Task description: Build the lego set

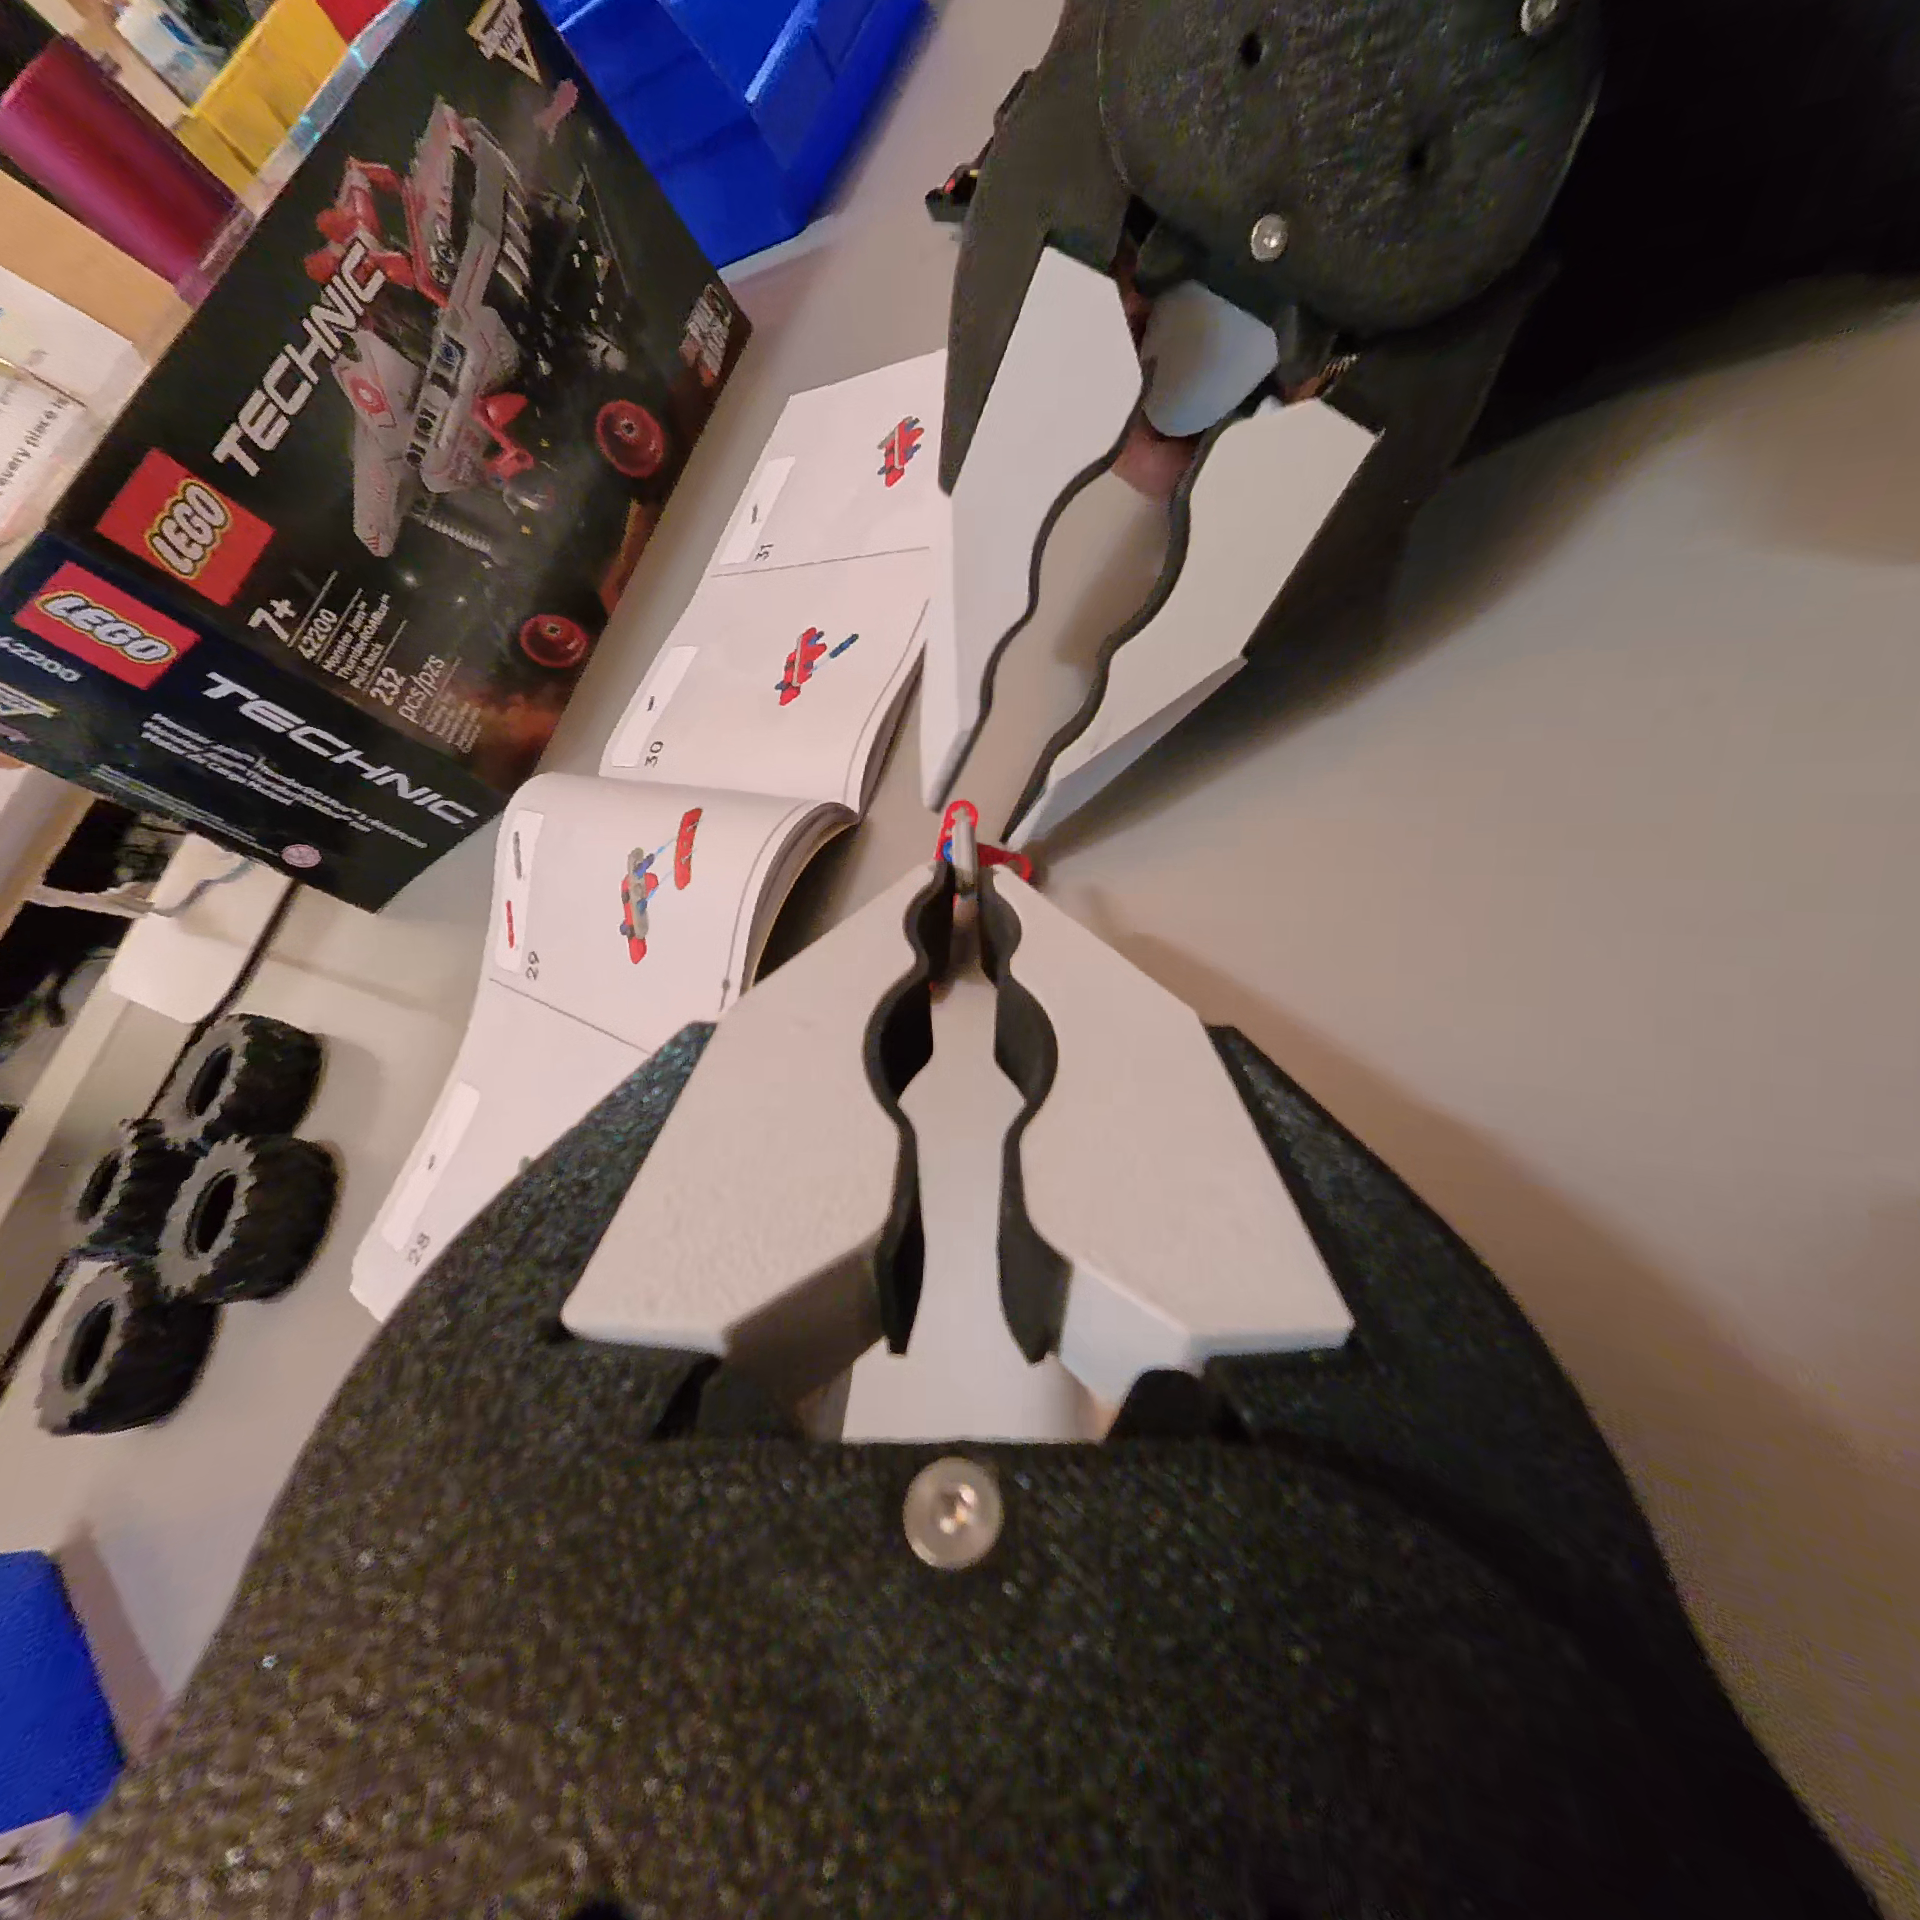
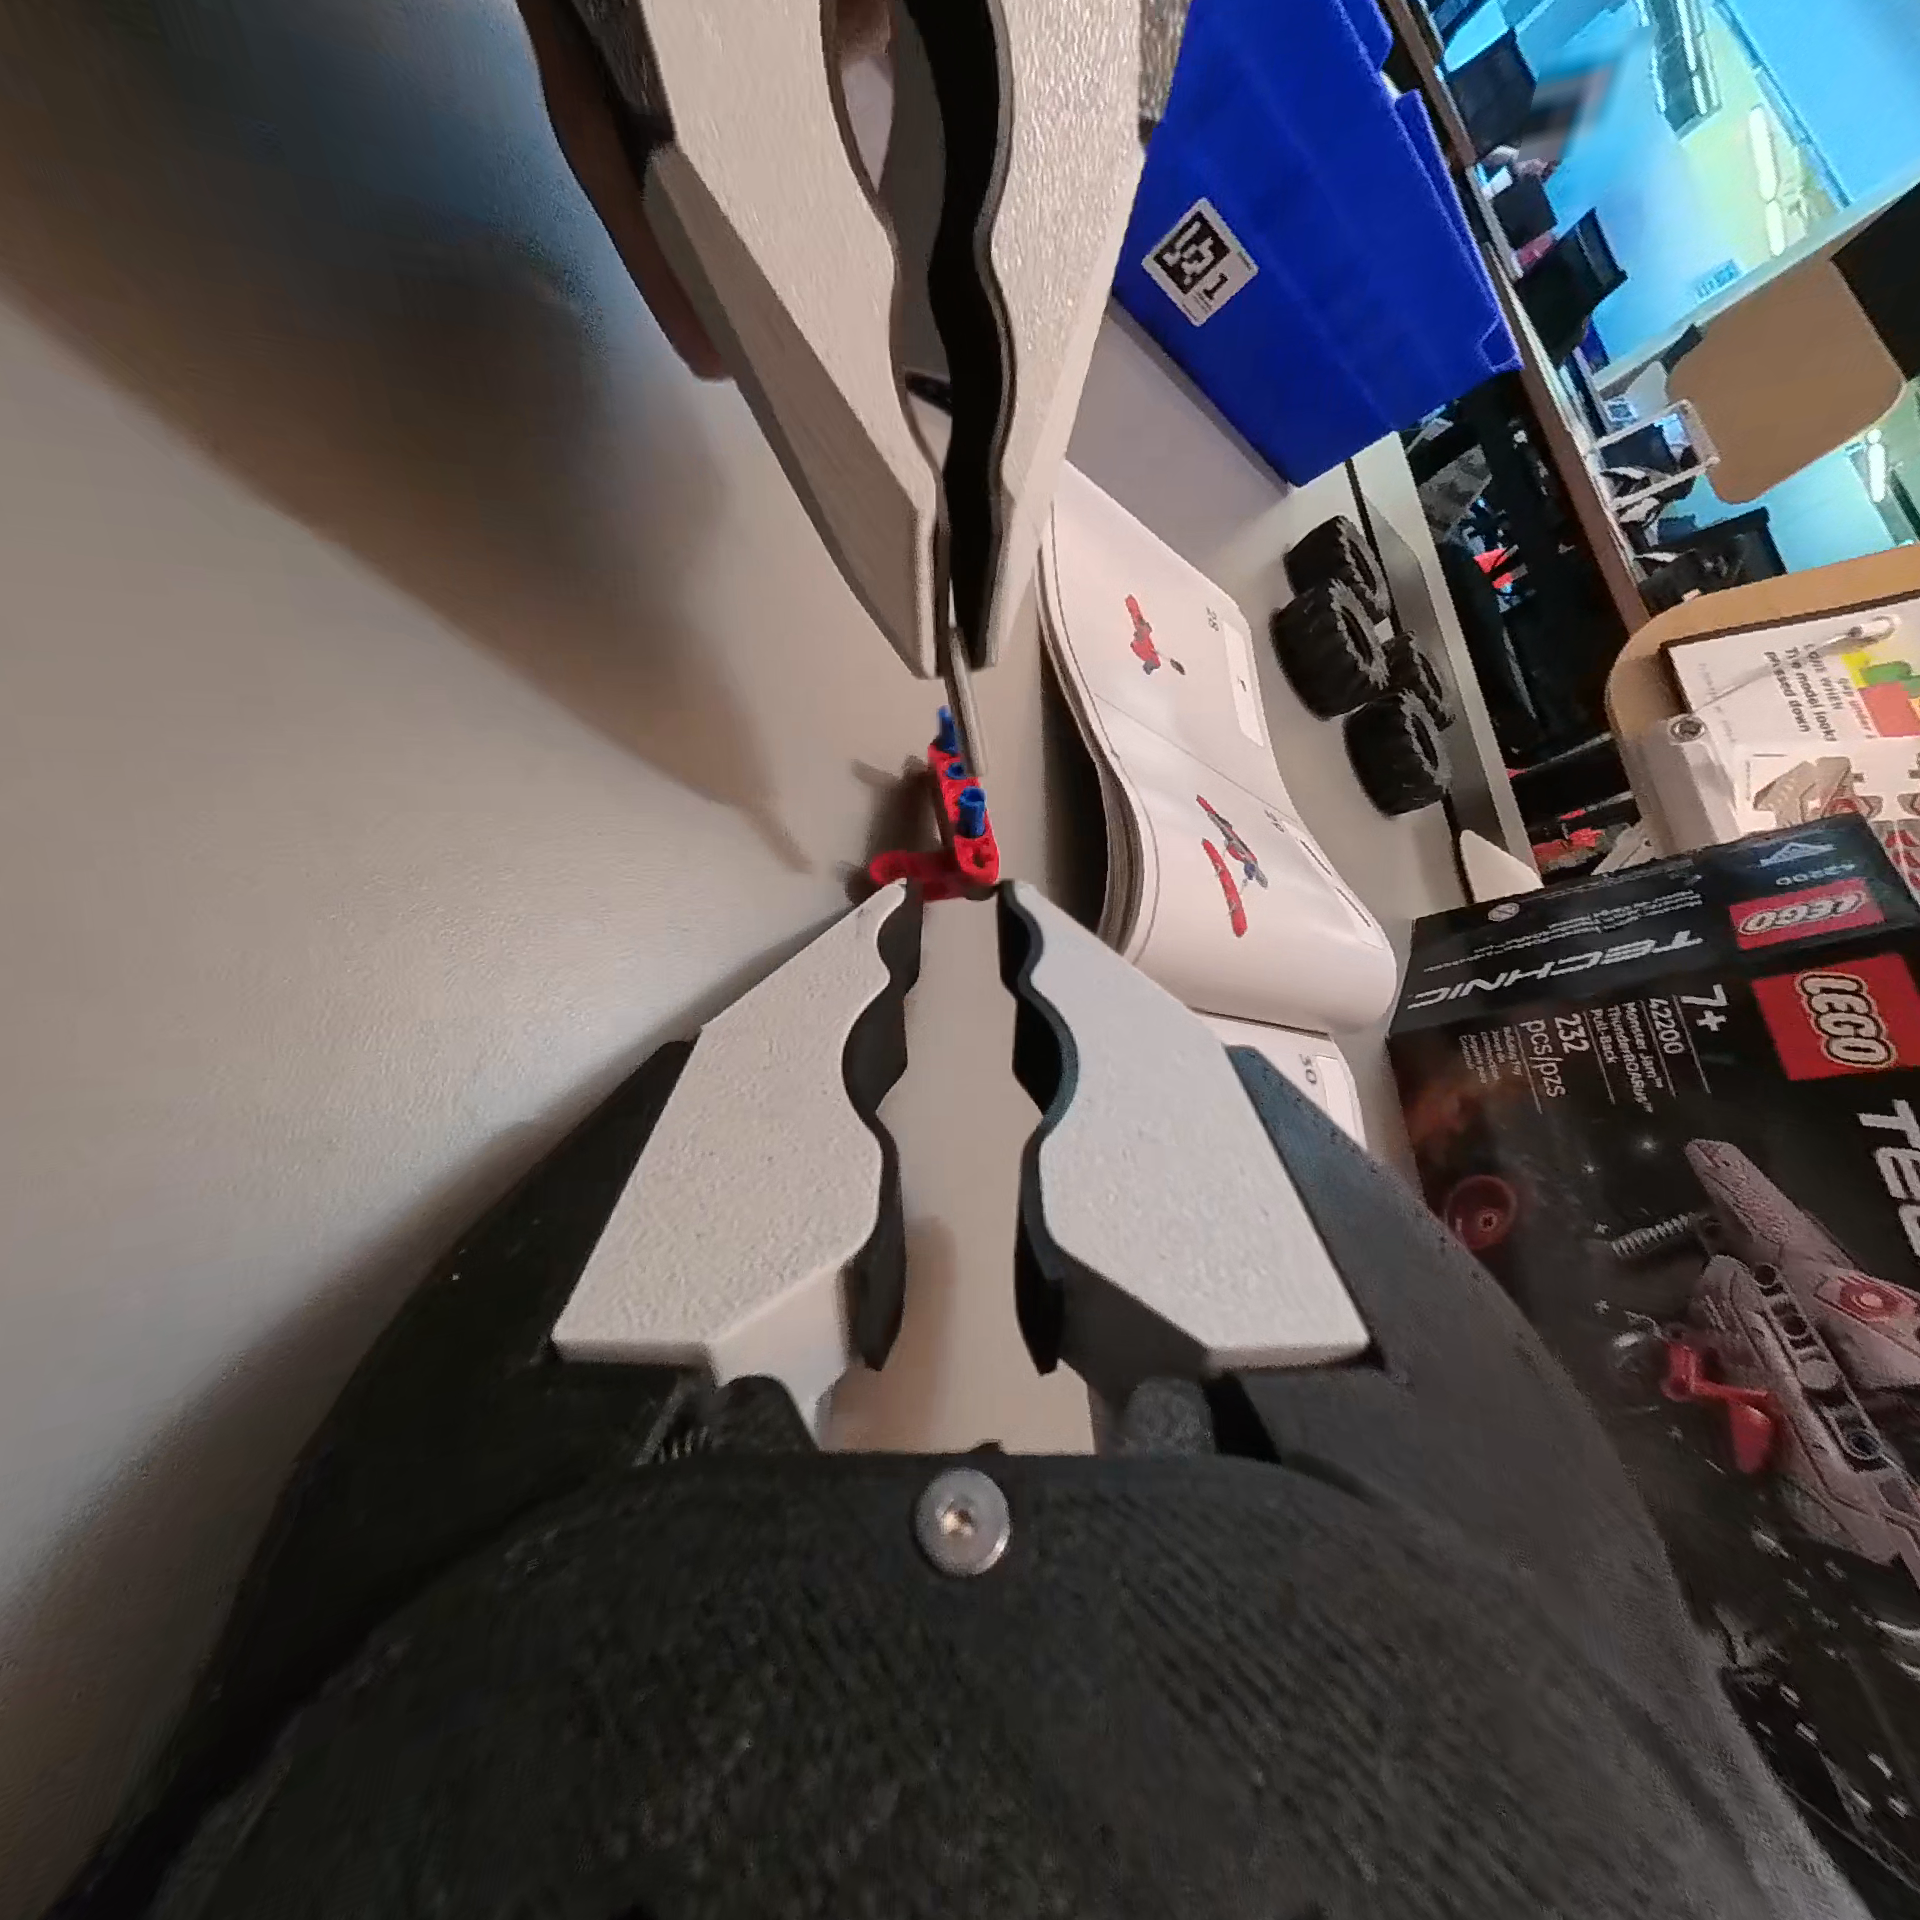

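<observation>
A small red lego assembly (image 2: 956, 821) with blue pins hangs just above the pale table between my two grippers; it also shows in the left wrist view (image 1: 956, 826). My left gripper (image 1: 961, 894) is shut on a thin grey piece (image 1: 966, 868) that meets the red assembly. In the right wrist view it comes in from the top (image 2: 956, 655). My right gripper (image 2: 953, 912) faces it tip to tip, jaws narrowly apart, closed on the red assembly's lower end. It enters the left wrist view from above (image 1: 977, 816).
An open instruction booklet (image 1: 665, 904) lies beside the grippers, with the black lego box (image 1: 395, 436) behind it. Several black tyres (image 1: 208, 1205) lie past the booklet. Blue bins (image 2: 1299, 239) stand at the table's far side. Bare table (image 1: 1507, 935) lies opposite. Tip to tip, the grippers are about 4 cm apart.
</observation>
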A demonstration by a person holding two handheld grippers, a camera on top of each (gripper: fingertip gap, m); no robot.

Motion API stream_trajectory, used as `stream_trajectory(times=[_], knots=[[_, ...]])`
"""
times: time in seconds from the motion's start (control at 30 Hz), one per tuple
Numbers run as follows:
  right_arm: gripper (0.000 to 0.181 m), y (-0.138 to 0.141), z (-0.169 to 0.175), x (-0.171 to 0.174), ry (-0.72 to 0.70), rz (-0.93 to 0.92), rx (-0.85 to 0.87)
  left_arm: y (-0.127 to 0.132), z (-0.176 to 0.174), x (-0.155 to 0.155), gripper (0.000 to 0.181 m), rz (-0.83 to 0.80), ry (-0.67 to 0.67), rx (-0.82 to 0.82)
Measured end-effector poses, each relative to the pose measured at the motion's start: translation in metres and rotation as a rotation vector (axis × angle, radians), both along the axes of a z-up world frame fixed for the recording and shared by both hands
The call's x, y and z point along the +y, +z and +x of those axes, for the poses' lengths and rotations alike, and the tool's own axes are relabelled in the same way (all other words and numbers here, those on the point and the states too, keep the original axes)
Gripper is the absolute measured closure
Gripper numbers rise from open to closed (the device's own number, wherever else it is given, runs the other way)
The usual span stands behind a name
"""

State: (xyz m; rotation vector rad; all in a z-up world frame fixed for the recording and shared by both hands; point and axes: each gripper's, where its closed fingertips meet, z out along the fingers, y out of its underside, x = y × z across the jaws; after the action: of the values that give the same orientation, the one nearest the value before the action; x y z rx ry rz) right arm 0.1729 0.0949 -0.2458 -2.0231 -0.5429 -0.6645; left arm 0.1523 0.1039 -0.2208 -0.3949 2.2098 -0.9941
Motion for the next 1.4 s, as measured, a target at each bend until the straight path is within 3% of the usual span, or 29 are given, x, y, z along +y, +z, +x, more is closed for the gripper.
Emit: stream_trajectory(times=[0.03,0.3,0.57,0.8,0.9,1.07,1.13,1.23,1.3,1.4], knots=[[0.17,0.0,0.0,0.0,0.003,-0.002,0.001,-0.001,0.001,0.001,0.18,0.015,0.004,-0.015],[0.18,-0.003,-0.007,0.001,0.041,-0.018,-0.001,-0.001,0.002,0.006,0.18,0.1,0.002,-0.043],[0.161,0.011,-0.008,0.004,0.014,0.056,0.063,0.008,0.002,0.013,0.18,0.107,0.01,-0.044],[0.164,0.0,-0.009,0.004,-0.029,-0.011,0.08,0.005,0.001,0.011,0.18,0.091,0.005,-0.019],[0.167,-0.002,-0.002,0.001,-0.095,-0.022,0.099,0.005,0.001,0.013,0.18,0.077,0.005,-0.01],[0.157,-0.003,0.0,-0.017,-0.254,-0.048,0.305,0.007,0.002,0.02,0.18,0.066,0.021,0.002],[0.15,0.001,0.002,-0.014,-0.22,-0.056,0.192,0.005,0.003,0.023,0.18,0.042,0.025,0.034],[0.156,-0.005,0.025,-0.017,-0.261,-0.149,-0.013,-0.005,0.003,0.026,0.18,0.011,0.03,0.101],[0.164,-0.008,0.031,-0.019,-0.275,-0.179,0.019,-0.011,0.004,0.029,0.18,0.025,0.043,0.126],[0.165,-0.009,0.019,-0.013,-0.182,-0.172,0.109,-0.014,0.011,0.034,0.18,0.026,0.1,0.122]])
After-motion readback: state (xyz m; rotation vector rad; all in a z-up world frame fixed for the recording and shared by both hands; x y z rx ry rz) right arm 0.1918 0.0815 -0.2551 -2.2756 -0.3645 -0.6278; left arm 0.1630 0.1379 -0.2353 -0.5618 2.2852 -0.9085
